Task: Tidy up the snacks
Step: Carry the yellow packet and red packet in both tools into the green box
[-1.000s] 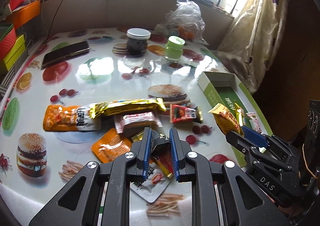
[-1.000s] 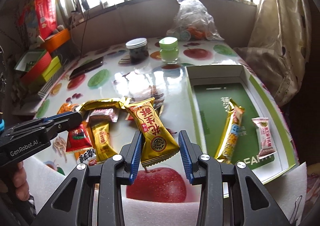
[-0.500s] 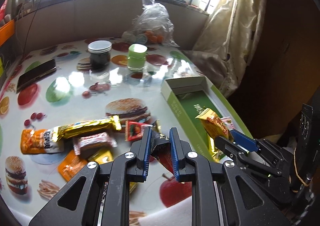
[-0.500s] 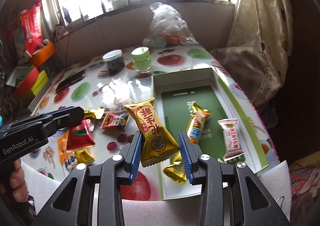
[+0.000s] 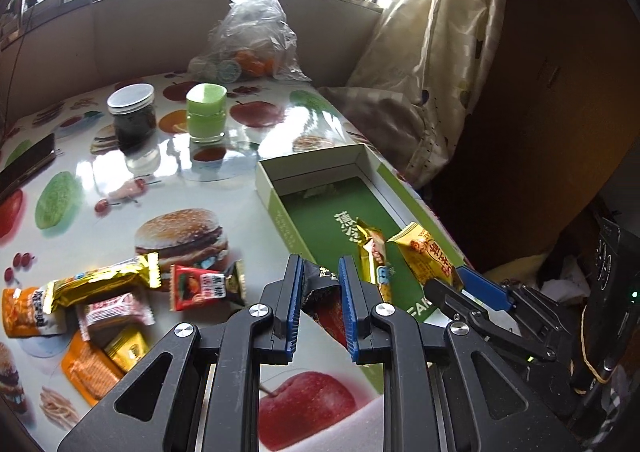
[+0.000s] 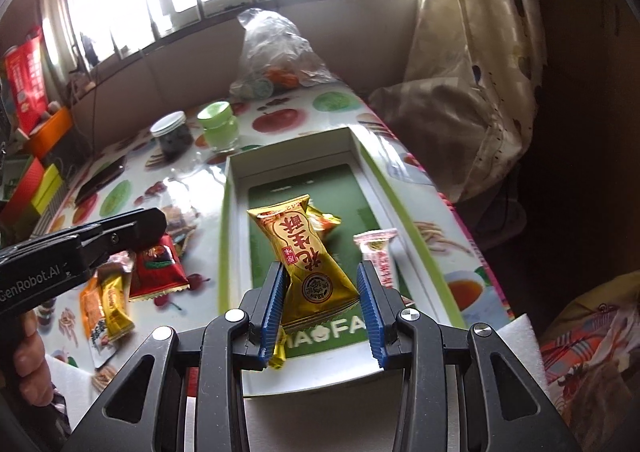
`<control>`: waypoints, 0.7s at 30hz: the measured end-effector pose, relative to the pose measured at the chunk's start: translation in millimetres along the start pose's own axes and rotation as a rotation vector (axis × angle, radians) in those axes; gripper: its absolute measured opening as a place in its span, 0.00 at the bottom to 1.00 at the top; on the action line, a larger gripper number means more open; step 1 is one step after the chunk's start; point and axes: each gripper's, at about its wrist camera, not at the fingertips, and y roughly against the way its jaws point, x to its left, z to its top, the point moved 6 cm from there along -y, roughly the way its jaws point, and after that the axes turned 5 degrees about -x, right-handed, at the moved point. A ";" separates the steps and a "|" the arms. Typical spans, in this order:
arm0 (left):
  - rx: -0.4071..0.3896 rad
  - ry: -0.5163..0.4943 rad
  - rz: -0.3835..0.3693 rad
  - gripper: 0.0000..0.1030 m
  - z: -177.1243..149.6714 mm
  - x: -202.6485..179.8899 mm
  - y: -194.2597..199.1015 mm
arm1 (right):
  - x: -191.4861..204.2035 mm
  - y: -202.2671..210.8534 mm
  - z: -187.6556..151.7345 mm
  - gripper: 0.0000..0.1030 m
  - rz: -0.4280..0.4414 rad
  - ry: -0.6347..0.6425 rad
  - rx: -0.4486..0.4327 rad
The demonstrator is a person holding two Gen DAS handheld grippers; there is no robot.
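My left gripper [image 5: 320, 267] is shut on a dark and red snack packet [image 5: 320, 284], held above the table beside the green box's left wall. The right wrist view shows the same left gripper [image 6: 149, 228] with the red packet [image 6: 158, 272] hanging from it. My right gripper [image 6: 320, 274] is shut on a gold snack packet [image 6: 306, 260], held over the near end of the green box [image 6: 228, 211]. Inside the box lie a long gold bar [image 6: 325, 220] and a pink packet [image 6: 380, 258]. Several loose snacks [image 5: 104, 286] remain on the table at the left.
A dark jar [image 5: 132, 115] and a green jar [image 5: 206, 113] stand behind the box, with a plastic bag [image 5: 252, 39] at the back. A phone [image 5: 26, 163] lies far left. A curtain [image 5: 420, 71] hangs beyond the table's right edge. Coloured boxes [image 6: 36, 187] are stacked at the left.
Both grippers have moved right with their packets. The gold packet has gone from above the table to above the box. The left gripper's packet has come up beside the box.
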 end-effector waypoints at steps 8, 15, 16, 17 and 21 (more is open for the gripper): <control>0.031 -0.012 -0.018 0.19 2.1 -10.4 -22.3 | -20.3 -7.3 -9.8 0.34 -0.052 -0.016 0.027; 0.069 -0.017 -0.037 0.19 -2.4 -18.5 -43.5 | -24.4 -13.4 -17.9 0.34 -0.076 -0.001 0.052; 0.070 -0.019 -0.039 0.19 -2.3 -19.8 -45.5 | -24.7 -14.1 -18.9 0.34 -0.078 0.001 0.055; 0.072 -0.022 -0.040 0.19 -2.1 -20.3 -47.8 | -25.2 -14.9 -20.1 0.34 -0.080 0.002 0.058; 0.088 -0.030 -0.038 0.19 -2.4 -23.2 -56.5 | -27.3 -17.6 -24.3 0.34 -0.100 0.014 0.068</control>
